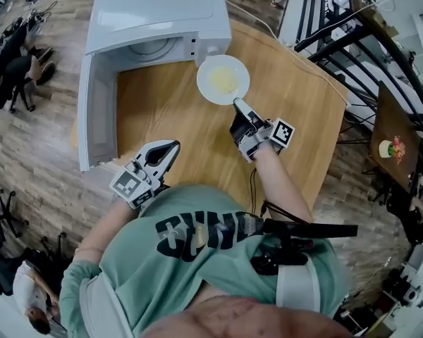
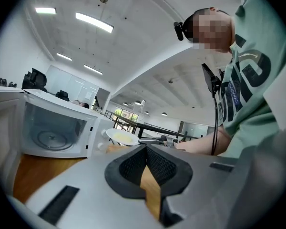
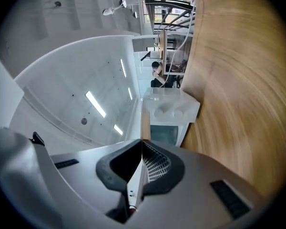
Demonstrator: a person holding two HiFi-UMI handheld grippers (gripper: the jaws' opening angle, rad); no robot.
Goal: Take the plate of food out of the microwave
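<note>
A white plate of yellowish food (image 1: 223, 79) hovers over the wooden table (image 1: 296, 118), just in front of the white microwave (image 1: 155, 20). My right gripper (image 1: 238, 105) is shut on the plate's near rim. In the right gripper view the plate (image 3: 136, 180) shows edge-on, pinched between the pads. The microwave door (image 1: 97, 118) hangs wide open to the left, and the glass turntable (image 2: 52, 138) inside is bare. My left gripper (image 1: 170, 148) sits near the table's front edge, shut and holding nothing. In the left gripper view the plate (image 2: 121, 136) shows beyond its tips (image 2: 146, 149).
The open door juts out along the table's left side. A black metal rack (image 1: 352, 20) stands right of the table, and a white cable (image 1: 282, 37) trails behind it. Office chairs (image 1: 14, 62) stand on the wood floor at left. My green-shirted torso (image 1: 204, 259) fills the lower frame.
</note>
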